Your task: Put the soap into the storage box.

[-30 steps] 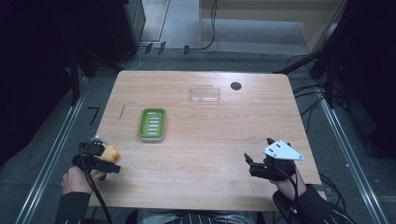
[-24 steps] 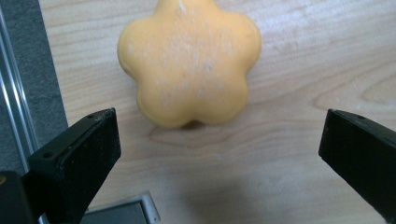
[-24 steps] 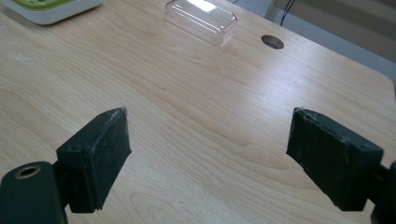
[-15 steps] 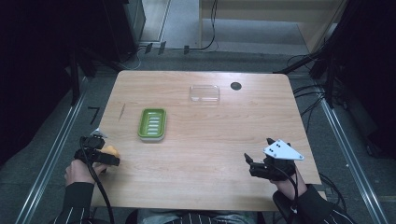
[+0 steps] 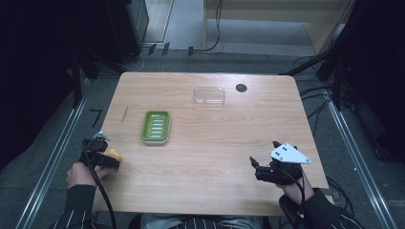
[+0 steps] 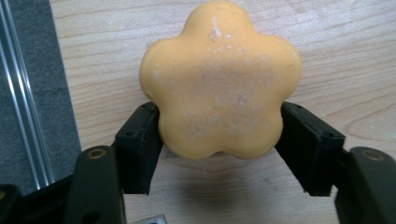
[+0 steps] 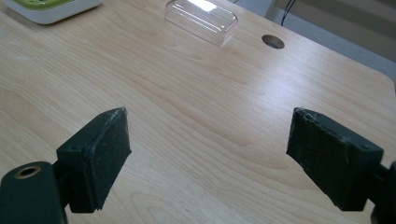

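One orange soap (image 6: 219, 79) between left hand-held gripper (image 6: 219, 140) jaws.

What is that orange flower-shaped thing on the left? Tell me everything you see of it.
The orange flower-shaped piece has five rounded lobes and a matte, slightly powdery, speckled surface, perhaps soap. It sits near the table's left front edge, pinched on two opposite sides by the black pads of the left tongs. Whether it rests on the wood or is just lifted, I cannot tell.
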Available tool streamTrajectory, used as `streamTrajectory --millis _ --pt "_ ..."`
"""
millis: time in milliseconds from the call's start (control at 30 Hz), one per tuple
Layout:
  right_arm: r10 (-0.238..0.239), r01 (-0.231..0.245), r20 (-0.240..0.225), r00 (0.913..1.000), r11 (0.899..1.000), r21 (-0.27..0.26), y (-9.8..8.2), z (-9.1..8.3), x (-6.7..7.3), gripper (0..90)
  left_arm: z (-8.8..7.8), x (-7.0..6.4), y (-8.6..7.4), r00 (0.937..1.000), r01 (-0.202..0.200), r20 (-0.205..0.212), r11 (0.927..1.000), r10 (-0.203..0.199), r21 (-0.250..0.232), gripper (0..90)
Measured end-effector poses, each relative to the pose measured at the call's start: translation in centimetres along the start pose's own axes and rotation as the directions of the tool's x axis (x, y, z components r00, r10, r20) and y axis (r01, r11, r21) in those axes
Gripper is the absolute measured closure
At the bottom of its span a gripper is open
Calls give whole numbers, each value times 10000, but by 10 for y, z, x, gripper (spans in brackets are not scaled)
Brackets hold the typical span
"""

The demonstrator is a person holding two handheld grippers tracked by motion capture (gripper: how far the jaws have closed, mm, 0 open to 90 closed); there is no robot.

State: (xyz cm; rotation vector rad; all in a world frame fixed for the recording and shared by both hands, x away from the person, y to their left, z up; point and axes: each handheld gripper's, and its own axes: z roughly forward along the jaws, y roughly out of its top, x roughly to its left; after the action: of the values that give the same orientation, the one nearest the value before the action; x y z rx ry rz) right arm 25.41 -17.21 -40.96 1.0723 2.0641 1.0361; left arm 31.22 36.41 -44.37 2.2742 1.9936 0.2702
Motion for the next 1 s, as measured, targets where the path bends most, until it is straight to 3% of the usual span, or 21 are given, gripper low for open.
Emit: streamTrajectory --millis 300,400,567,1000 --pt "-13 13 -5 10000 10000 4 0 0 0 137 0 2 -2 9992 -363 146 9993 363 -7 394" --pt "16 -16 21 10000 10000 17 0 0 0 137 -1 3 -3 9993 -299 216 9996 299 -21 392" --pt "3 -3 13 10000 10000 14 0 0 0 137 2 4 -1 9996 -196 191 9998 195 58 317" --pt "-28 28 19 10000 10000 63 0 0 0 137 3 3 1 9992 -365 194 9993 363 116 391"
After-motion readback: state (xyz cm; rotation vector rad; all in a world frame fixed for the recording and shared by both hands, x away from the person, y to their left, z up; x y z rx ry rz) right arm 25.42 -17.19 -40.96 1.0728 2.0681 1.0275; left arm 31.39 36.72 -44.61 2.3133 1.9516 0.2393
